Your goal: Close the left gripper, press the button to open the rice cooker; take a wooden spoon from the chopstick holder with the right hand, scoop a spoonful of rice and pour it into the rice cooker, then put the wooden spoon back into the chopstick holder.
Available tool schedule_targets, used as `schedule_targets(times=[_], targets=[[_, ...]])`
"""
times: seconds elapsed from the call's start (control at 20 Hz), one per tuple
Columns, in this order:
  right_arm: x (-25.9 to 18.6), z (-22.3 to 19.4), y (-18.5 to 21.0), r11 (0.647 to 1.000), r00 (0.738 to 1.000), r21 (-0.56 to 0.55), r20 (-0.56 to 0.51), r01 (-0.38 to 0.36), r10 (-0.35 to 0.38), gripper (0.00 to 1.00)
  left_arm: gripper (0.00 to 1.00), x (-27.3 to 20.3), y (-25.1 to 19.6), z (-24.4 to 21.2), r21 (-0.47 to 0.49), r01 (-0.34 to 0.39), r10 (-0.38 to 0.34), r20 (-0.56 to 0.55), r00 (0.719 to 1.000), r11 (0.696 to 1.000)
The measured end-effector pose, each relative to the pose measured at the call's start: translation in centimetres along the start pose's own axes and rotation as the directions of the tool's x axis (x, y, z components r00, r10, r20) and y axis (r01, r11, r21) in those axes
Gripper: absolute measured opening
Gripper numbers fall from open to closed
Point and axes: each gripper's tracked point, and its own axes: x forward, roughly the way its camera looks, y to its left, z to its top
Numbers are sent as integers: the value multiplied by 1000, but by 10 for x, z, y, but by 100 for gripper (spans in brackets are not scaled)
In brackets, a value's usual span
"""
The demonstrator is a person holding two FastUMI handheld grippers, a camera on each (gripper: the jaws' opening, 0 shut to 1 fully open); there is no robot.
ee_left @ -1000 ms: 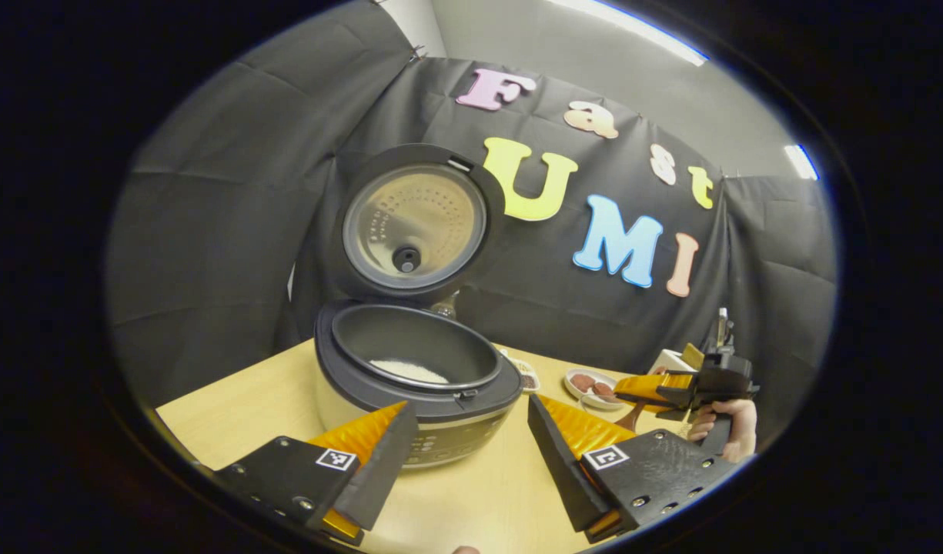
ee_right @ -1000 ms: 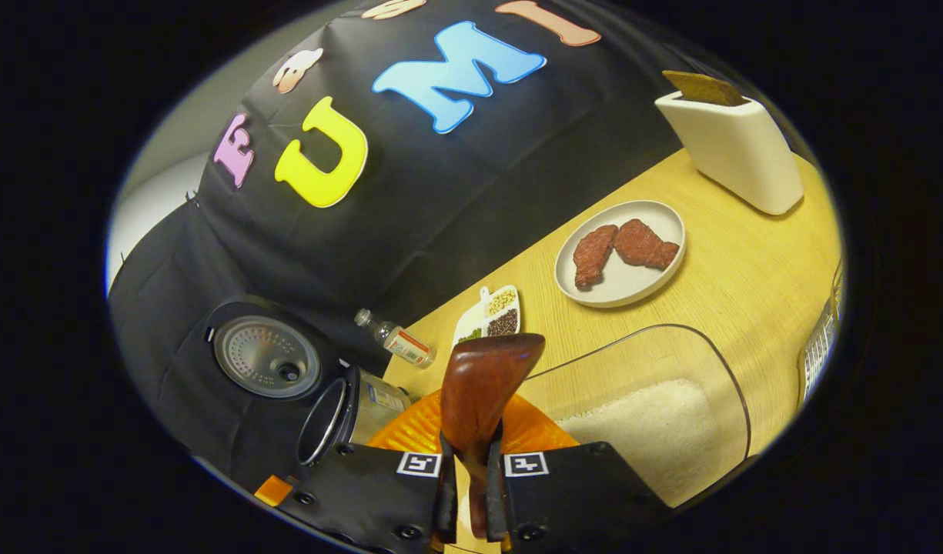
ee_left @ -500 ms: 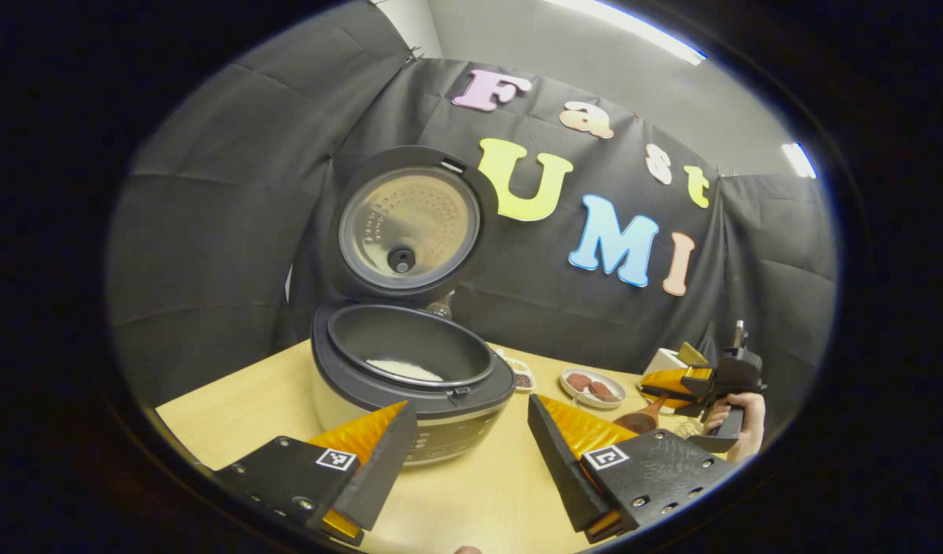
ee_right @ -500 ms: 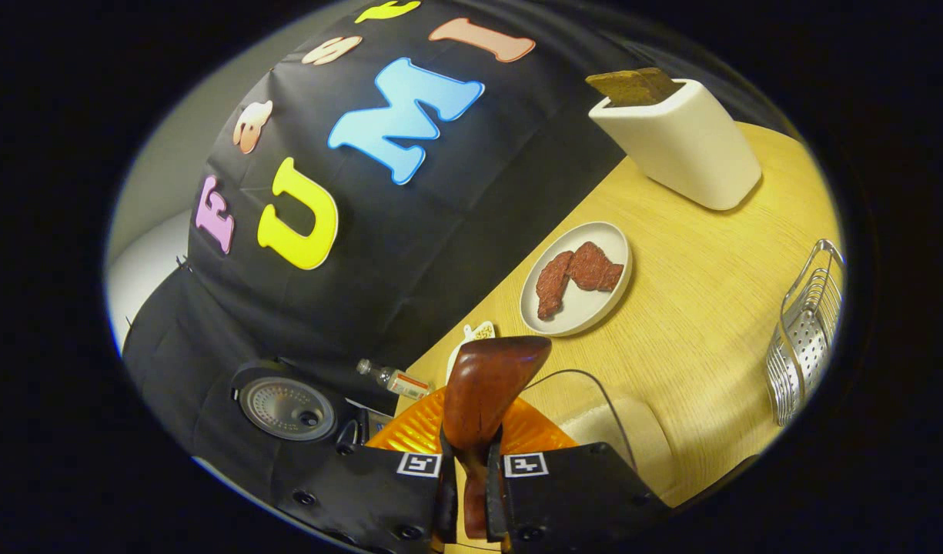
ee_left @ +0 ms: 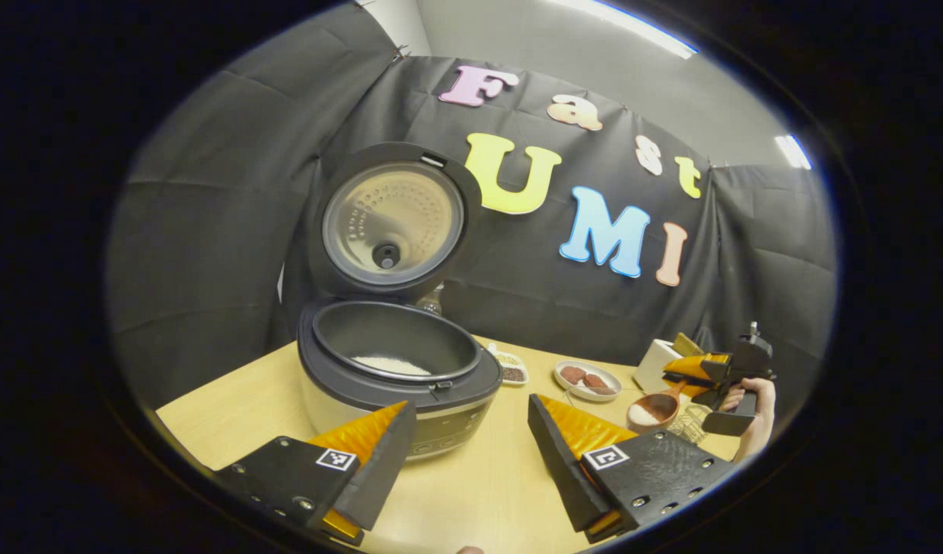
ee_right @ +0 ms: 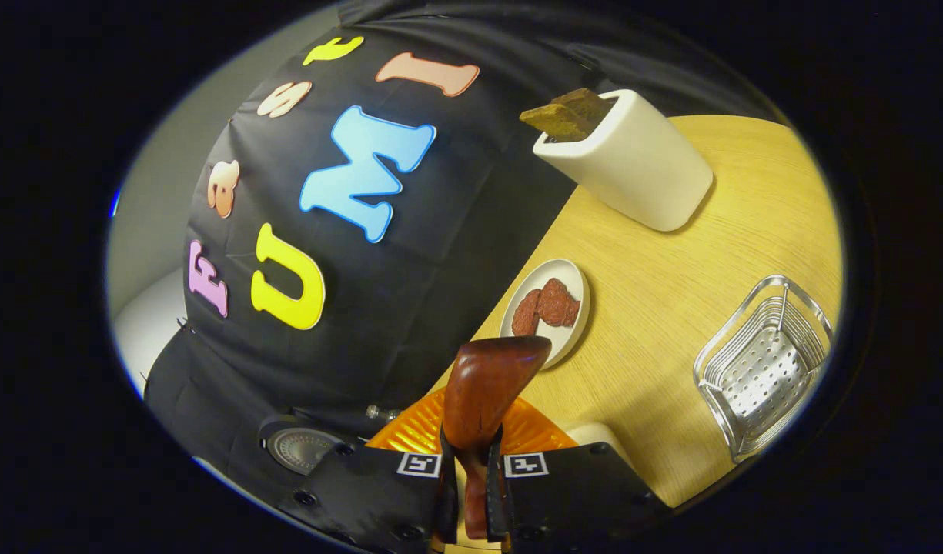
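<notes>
**Spoon in right gripper's grip, cooker lid up**

Right gripper view: the right gripper (ee_right: 471, 492) has both fingers pressed against the handle of the wooden spoon (ee_right: 483, 385), the bowl's back turned toward the camera. Past it, on the wooden table (ee_right: 671, 308), sits a white plate (ee_right: 571, 278) with reddish-brown pieces, a white holder (ee_right: 633, 165) with brown slabs sticking out of its top, and a perforated metal chopstick holder (ee_right: 764, 369) with a wire frame near the right edge. The rice cooker's lid shows low at the left, partly hidden behind the fingers.

Left gripper view: the left gripper (ee_left: 467, 454) has its fingers spread wide, nothing between them. Just ahead stands the rice cooker (ee_left: 398, 369), lid upright, a little white rice (ee_left: 379, 364) at the bottom of the inner pot. Far right, a hand (ee_left: 756, 412) holds the right gripper (ee_left: 690, 373); the spoon (ee_left: 652, 412) hangs from it with white rice in its bowl, raised above the table. A small divided dish (ee_left: 509, 369) lies just right of the cooker.
</notes>
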Motion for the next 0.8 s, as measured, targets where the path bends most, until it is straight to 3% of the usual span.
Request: schedule_targets(times=[0.35,0.8], targets=[[5,4,9,987,999,156,4,-44,44,15,91,4,12,-5,-15,-20,20,-19,1000,1000],[20,-18,89,962,983,209,-10,-176,182,14,91,-3,29,5,6,-40,40,-10,999,999]])
